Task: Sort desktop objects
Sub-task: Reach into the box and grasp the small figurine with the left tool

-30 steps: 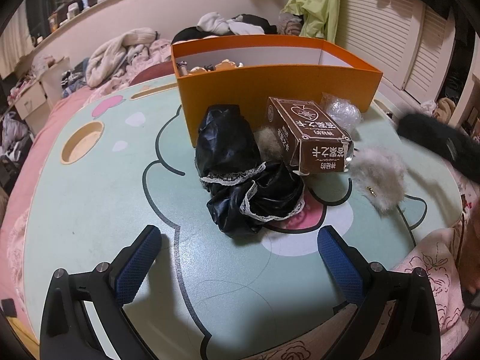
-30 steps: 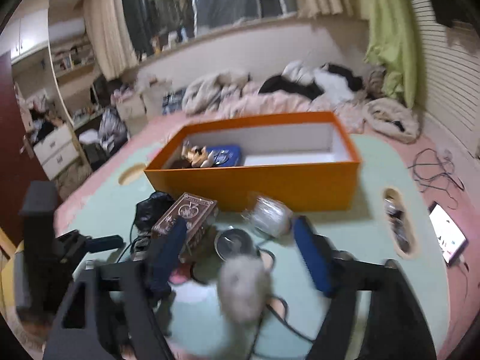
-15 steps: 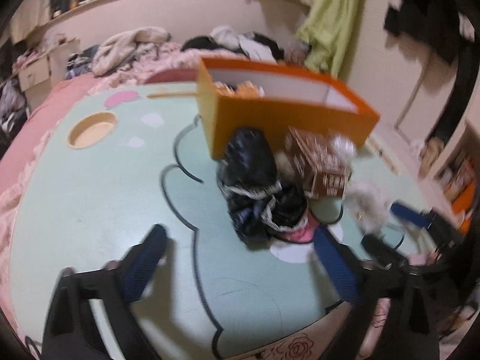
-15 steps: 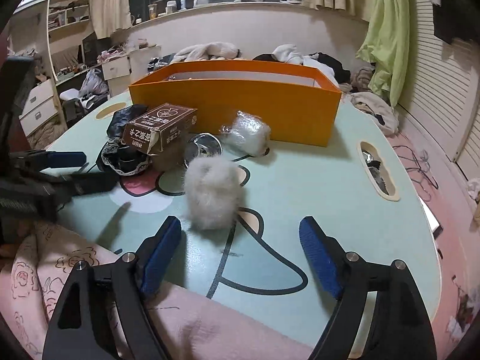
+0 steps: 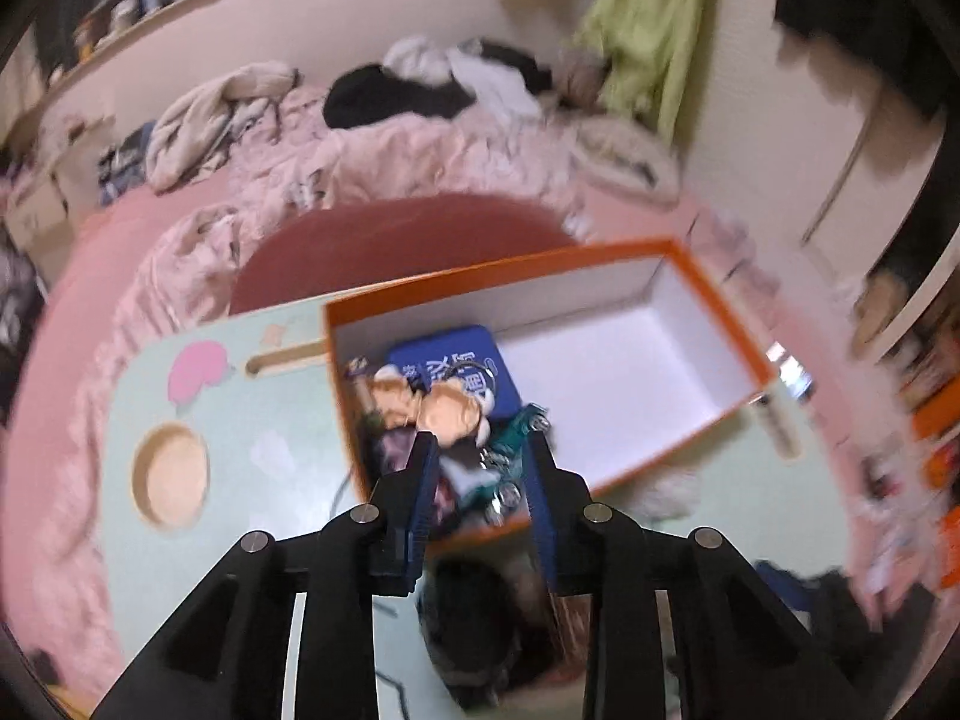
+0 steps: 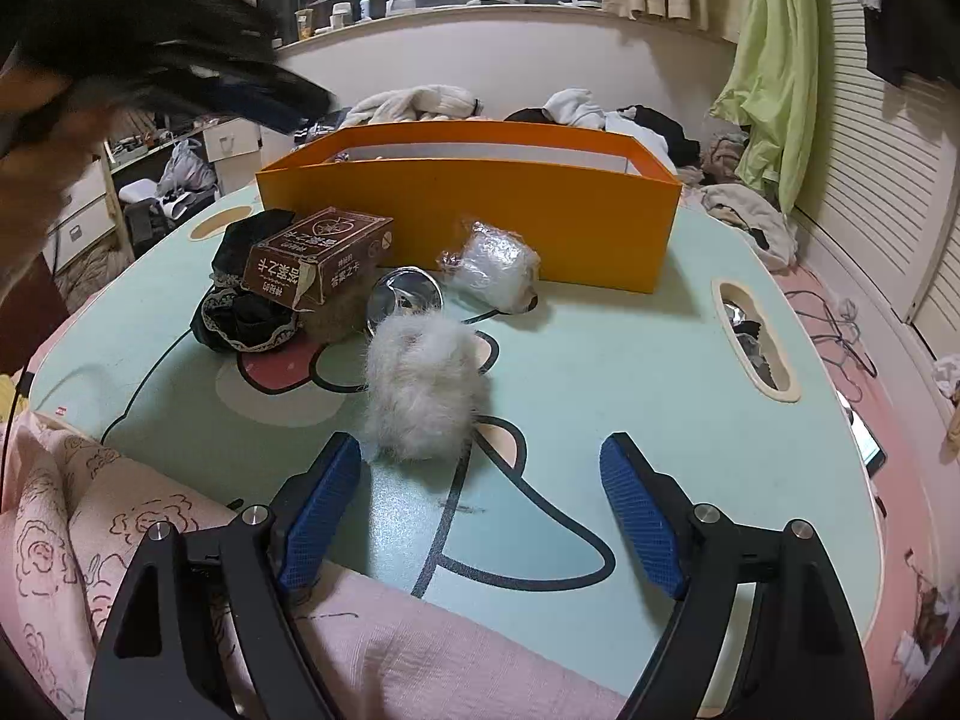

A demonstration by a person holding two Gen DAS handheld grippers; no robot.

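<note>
1. The right tool point(image 6: 480, 450) stood wide open with nothing in it, low over the near edge of the table point(image 6: 600, 360). The fluffy grey ball point(image 6: 420, 390) lay just ahead of its left finger, off-centre to the gap.
2. The step in hand looked like picking up that ball. To do it well, the tool needed to shift left until the ball sat squarely between both pads, then close gently, since the fur would squash and could slip.
3. The metal lid point(image 6: 405, 300), the brown carton point(image 6: 318, 258) and the wrapped white bundle point(image 6: 492, 264) lay close behind the ball, so a shallow reach would avoid knocking them.
4. The left tool point(image 5: 480, 441) hung above the orange box point(image 5: 708, 312), over the end that already held toys and keys. Its jaws had just been closing to a narrow gap, and nothing appeared to be gripped between them, though that view was blurred.
5. The far half of the box was bare, a fair place for the ball.
</note>
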